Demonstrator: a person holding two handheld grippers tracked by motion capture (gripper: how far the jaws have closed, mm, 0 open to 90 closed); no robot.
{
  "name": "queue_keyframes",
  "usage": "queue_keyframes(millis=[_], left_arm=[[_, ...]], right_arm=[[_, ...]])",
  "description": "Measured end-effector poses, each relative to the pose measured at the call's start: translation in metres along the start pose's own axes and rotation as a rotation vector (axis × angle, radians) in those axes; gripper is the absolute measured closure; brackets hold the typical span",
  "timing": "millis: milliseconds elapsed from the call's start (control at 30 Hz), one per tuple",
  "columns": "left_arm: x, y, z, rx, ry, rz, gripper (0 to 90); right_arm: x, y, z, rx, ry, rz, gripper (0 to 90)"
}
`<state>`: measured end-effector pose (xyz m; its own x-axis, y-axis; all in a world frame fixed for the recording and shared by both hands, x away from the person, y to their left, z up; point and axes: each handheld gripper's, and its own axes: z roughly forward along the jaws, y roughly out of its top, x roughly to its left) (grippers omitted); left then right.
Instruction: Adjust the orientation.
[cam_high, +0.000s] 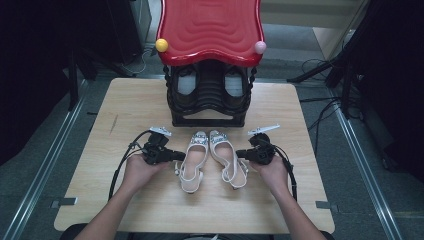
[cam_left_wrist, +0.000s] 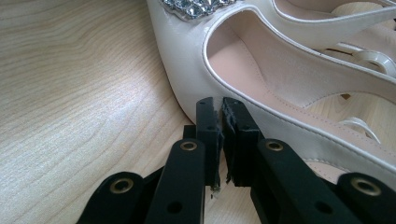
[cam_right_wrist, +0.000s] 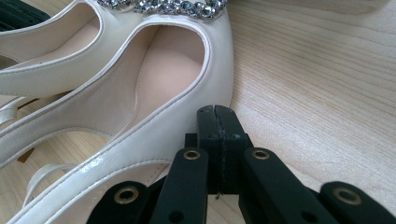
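- Two forearms are seen entering from the near edge of the table (cam_high: 150, 210), one gripper held in each hand.
- The left gripper (cam_high: 176, 156) is held at the outer side of the left shoe (cam_high: 194, 161); in the left gripper view its jaws are drawn nearly together, a thin slit left between the pads, tips at the shoe's side wall (cam_left_wrist: 196, 88). Whether the rim is pinched cannot be told.
- The right gripper (cam_high: 241, 154) is set at the outer side of the right shoe (cam_high: 226, 157); in the right gripper view its jaws are pressed fully together, nothing between them, tips just beside the shoe's edge (cam_right_wrist: 187, 126).
- The white slingback pair is laid side by side mid-table, jewelled toes pointed away from the person.
- Beyond the toes, a black rack (cam_high: 209, 117) is stood at the far edge, dark shoes (cam_high: 186, 82) kept inside.
- A red moulded top (cam_high: 210, 27) is carried on the rack, a yellow ball (cam_high: 161, 45) and a pink ball (cam_high: 260, 47) at its corners.
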<state>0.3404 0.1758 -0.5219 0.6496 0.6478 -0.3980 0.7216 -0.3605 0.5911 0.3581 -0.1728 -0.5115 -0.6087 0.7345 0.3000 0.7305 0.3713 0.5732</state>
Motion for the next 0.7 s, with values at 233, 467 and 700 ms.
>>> queue_keyframes(millis=[233,467,700], left_arm=[[0.004,-0.001,-0.006,-0.009,0.015,-0.018,84.2],[0.005,-0.005,-0.002,0.017,0.021,-0.03,84.7],[-0.002,-0.006,0.004,0.027,0.009,-0.023,89.3]], right_arm=[[-0.003,0.004,0.009,0.006,-0.021,-0.002,90.0],[-0.002,0.006,0.012,0.004,-0.027,-0.013,90.0],[0.0,0.007,0.014,0.008,-0.021,-0.013,90.0]])
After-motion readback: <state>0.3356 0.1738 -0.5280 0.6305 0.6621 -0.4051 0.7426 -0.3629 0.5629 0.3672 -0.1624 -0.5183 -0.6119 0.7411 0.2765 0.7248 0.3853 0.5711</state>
